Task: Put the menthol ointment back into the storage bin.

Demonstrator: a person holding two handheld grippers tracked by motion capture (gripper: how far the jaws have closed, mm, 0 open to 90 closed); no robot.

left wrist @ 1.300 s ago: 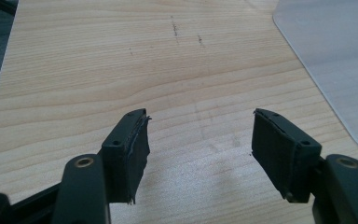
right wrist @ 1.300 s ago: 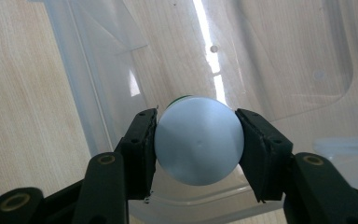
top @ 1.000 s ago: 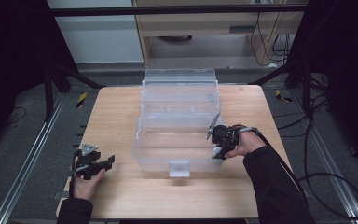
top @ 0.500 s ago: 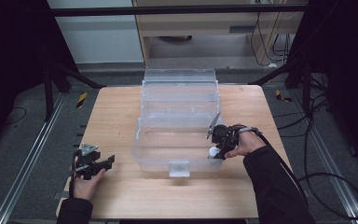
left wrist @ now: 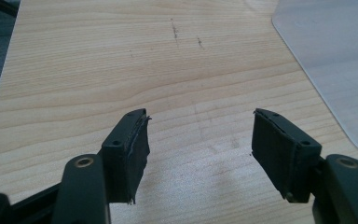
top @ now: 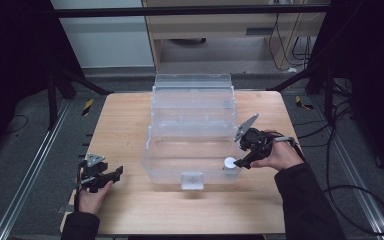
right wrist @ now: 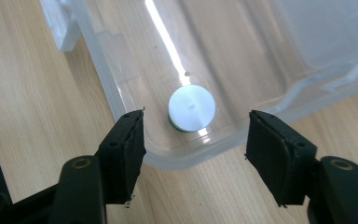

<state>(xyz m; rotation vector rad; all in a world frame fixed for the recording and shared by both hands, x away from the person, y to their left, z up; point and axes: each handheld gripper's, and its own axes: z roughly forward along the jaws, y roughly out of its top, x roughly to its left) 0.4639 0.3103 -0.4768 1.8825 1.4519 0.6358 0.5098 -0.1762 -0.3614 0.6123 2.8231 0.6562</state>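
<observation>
A clear plastic tiered box (top: 150, 162) stands open in the middle of the wooden table (top: 120, 125). A small white round disc (top: 229, 162) with a green underside lies flat in the box's front right corner (right wrist: 191, 108). My right gripper (top: 240, 161) hovers just above and beside that corner. Its jaws have just been opening and now stand apart on either side of the disc (right wrist: 196, 140), not touching it. My left gripper (top: 116, 172) rests low over the table's front left, open with bare wood between its pads (left wrist: 200, 135).
The box's clear rim (right wrist: 121, 88) runs right under the right jaws. A front latch (top: 192, 180) sticks out of the box toward me. A corner of the box (left wrist: 335, 51) lies ahead and right of the left gripper. Cables trail on the floor at right.
The right gripper has lifted and drawn back a little from the box corner and its jaws have opened, leaving the white disc lying in the box. The left hand has stayed still.
</observation>
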